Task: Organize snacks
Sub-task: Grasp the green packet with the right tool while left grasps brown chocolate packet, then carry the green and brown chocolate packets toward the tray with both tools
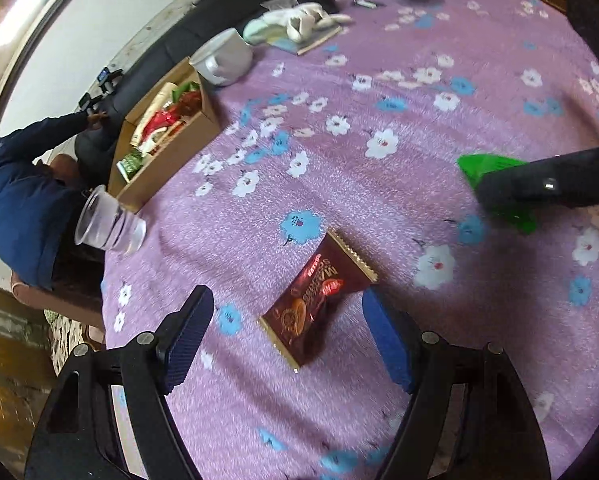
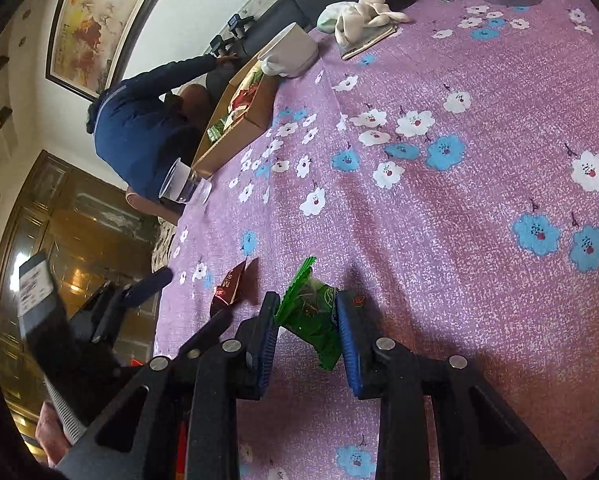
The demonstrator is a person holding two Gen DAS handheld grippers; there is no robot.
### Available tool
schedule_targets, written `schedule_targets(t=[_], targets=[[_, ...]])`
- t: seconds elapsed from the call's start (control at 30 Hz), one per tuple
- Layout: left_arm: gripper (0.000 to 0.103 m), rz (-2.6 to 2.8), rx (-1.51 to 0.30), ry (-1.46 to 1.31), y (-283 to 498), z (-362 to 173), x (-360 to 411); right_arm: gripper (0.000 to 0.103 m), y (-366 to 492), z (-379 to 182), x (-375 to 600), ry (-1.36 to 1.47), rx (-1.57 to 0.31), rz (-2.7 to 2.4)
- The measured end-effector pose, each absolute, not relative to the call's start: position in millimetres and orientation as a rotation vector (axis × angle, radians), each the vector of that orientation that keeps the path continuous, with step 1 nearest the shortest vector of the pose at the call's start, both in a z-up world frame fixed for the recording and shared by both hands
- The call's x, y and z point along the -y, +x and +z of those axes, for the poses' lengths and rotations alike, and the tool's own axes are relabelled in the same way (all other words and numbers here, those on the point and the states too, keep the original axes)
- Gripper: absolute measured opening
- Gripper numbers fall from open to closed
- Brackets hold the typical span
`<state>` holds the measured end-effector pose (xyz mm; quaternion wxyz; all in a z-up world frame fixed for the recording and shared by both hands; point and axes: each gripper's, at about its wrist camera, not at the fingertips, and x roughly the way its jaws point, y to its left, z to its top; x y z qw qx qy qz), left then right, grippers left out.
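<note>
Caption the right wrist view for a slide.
Right gripper jaws clamp a green snack packet above the floral tablecloth.

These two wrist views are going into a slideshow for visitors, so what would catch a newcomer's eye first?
The purple flowered tablecloth fills both views. On it, the right gripper pinches a bright green snack packet, while the left gripper is open around a brown biscuit packet. A cardboard box of snacks stands at the far edge.
</note>
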<state>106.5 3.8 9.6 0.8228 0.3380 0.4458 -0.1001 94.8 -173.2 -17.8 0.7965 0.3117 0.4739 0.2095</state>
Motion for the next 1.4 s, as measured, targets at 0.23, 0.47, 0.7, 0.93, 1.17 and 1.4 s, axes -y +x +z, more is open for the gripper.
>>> schedule_targets(t=[0.23,0.47,0.7,0.93,1.17,1.4], targets=[[0.06,-0.288,-0.975,0.614,120,4,-7,0.029,98,-21,173,0.683,-1.031,0.452],[0.022,-0.334,-0.977,0.569,114,2,2,0.029,99,-20,170,0.677,-1.029,0.452],[0.019,-0.344,-0.992,0.407,111,10,-9,0.029,96,-19,174,0.689,-1.021,0.457],[0.017,-0.335,-1.008,0.232,105,18,-22,0.029,95,-15,177,0.711,-0.999,0.478],[0.015,-0.345,-0.981,0.112,86,28,-29,0.029,94,-11,182,0.729,-0.977,0.483],[0.015,-0.32,-0.989,0.105,77,23,-31,0.029,92,-10,187,0.741,-0.97,0.482]])
